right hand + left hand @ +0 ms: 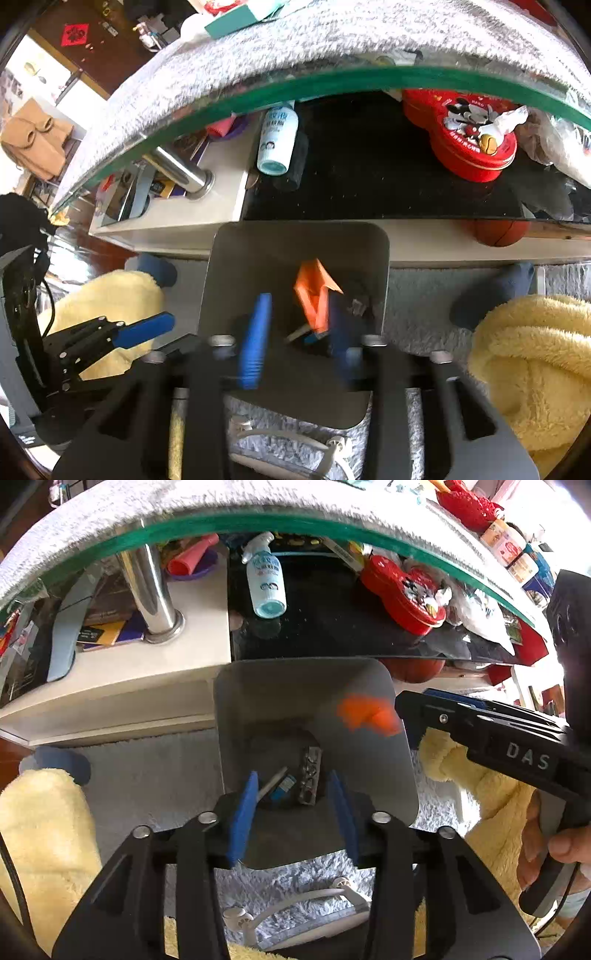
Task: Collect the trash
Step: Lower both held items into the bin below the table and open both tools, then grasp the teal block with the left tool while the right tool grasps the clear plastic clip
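Left wrist view: the left gripper (295,805) points steeply down over a grey metal bin (402,775) standing on a pale shaggy rug (155,775); its blue pads (242,819) stand partly apart with nothing between them. At the bottom of the bin lie a crumpled silver wrapper (310,775) and a small blue-and-white packet (282,784). A piece of orange paper (365,714), motion-blurred, is in the air against the bin's far inner wall, touching neither gripper. The right gripper (410,720) enters from the right edge, carried by a hand (554,845), its tip just above the bin's right rim. Right wrist view: the right gripper (301,339) has its jaws partly open and empty; the orange paper (314,295) hangs loose just beyond them, inside the bin (229,266). The left gripper (144,328) shows at the left, beside a yellow fleece sleeve (107,291). Behind the bin a glass-topped table (332,83) has a lower shelf carrying a lying spray bottle (277,142) and a red cartoon tin (465,136).
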Action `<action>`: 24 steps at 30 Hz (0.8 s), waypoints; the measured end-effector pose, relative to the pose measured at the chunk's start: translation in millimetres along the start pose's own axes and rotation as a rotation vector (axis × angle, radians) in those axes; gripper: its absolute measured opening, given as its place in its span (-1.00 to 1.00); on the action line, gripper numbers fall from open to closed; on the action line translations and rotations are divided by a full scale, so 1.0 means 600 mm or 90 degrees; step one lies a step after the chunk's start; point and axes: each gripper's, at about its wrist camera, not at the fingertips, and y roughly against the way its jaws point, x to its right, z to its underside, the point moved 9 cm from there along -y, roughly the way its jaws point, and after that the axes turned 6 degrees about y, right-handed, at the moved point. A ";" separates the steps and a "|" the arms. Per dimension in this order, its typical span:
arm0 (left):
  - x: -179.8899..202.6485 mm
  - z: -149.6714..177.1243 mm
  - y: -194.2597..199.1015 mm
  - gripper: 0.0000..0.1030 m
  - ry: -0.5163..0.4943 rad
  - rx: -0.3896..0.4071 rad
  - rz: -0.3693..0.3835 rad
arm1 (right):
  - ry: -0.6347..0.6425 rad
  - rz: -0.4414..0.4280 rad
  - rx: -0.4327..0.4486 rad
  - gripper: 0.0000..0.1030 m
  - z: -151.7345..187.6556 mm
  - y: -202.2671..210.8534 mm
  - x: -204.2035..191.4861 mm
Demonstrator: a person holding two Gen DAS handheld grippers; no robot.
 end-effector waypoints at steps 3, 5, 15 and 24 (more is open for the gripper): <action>-0.006 -0.010 0.014 0.04 -0.001 0.016 -0.010 | -0.002 0.008 0.016 0.28 -0.010 0.013 0.003; -0.009 -0.019 0.025 0.21 -0.002 0.028 -0.016 | -0.004 0.023 0.035 0.59 -0.022 0.030 0.009; -0.004 -0.071 0.097 0.80 -0.002 0.092 -0.010 | -0.001 0.054 0.095 0.83 -0.084 0.115 0.026; 0.005 -0.122 0.139 0.84 -0.011 0.130 -0.006 | -0.005 0.079 0.159 0.93 -0.150 0.172 0.050</action>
